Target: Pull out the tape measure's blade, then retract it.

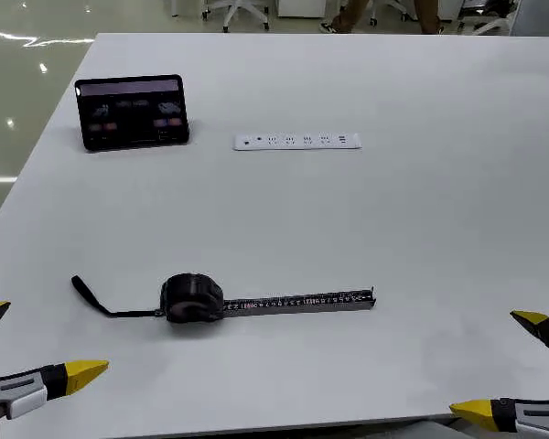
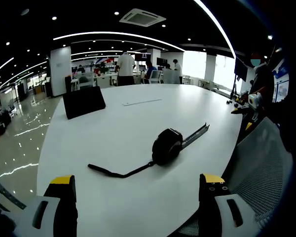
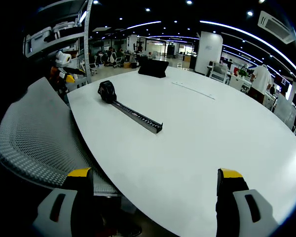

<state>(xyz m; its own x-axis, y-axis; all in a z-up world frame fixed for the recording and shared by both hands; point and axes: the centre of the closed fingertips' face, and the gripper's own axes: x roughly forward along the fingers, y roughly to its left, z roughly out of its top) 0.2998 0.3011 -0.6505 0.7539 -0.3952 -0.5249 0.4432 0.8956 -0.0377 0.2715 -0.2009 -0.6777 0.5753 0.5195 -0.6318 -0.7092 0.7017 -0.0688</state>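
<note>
Tape measure (image 1: 192, 298) near the table's (image 1: 366, 219) front edge, blade (image 1: 302, 302) pulled out.
Your left gripper (image 1: 44, 340) and right gripper (image 1: 498, 364) sit at that front edge, jaws spread wide, holding nothing; the blade points toward the right edge.

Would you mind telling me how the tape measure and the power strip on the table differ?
The tape measure is dark, with a round case and its blade pulled out; the power strip is white, slim and straight. The tape measure lies near the front edge of the table, the power strip farther back. Both rest flat on the white tabletop.
</note>
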